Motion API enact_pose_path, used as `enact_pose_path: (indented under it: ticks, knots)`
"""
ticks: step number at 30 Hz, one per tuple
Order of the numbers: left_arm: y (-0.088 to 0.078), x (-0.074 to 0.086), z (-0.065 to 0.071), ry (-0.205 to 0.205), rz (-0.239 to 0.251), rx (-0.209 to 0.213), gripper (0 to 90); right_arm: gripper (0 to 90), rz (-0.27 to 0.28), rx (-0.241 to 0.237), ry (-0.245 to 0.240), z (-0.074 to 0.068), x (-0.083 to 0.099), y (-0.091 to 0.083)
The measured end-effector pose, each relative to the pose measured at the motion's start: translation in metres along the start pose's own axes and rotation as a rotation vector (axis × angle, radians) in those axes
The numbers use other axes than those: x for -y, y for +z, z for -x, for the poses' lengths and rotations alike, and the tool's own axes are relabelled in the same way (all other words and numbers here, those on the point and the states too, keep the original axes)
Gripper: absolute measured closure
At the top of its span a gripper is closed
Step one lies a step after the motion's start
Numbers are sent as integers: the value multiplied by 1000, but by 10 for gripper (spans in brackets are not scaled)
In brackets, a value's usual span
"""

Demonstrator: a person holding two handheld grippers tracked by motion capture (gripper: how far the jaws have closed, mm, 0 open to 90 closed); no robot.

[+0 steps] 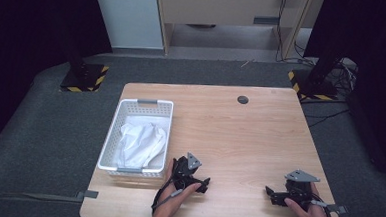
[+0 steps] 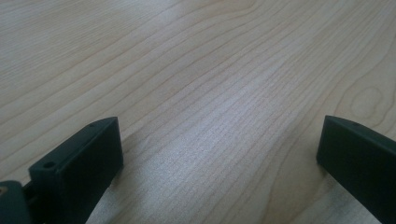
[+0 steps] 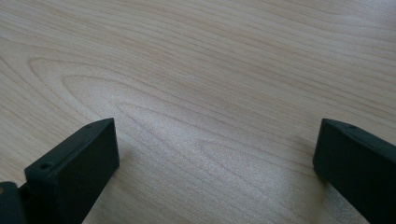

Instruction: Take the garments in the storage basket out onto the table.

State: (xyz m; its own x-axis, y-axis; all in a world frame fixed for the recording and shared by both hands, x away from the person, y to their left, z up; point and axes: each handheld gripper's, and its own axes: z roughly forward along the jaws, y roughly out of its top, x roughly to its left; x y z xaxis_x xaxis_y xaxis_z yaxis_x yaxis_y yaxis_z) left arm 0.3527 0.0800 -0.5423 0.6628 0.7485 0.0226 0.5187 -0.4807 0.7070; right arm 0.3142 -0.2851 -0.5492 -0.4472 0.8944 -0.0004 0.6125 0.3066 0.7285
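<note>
Lying crumpled inside the white basket [image 1: 110, 143], a white cloth [image 1: 141, 143] fills most of its floor; the basket sits at about nine o'clock on the wooden surface [image 1: 239, 141], close to the left edge. Just beside the basket's near corner, at about seven o'clock, the left hand-held gripper [image 1: 204, 183] rests low on the surface in the person's left hand [image 1: 176, 200], pointing toward three o'clock. At five o'clock the right hand-held gripper [image 1: 270, 193] lies in the right hand [image 1: 311, 215], pointing toward nine o'clock. Both are well apart from each other. Each gripper view shows its two black jaws spread wide over bare wood grain, holding nothing. A small dark round cap [image 1: 242, 99] sits at twelve o'clock.
</note>
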Motion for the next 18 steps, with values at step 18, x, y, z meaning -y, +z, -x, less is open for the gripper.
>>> enact_pose_path:
  ticks: [18]
  knots:
    - [-16, -10, 10, 48, -9, 12, 27, 5, 0, 3, 3, 0, 0, 0]
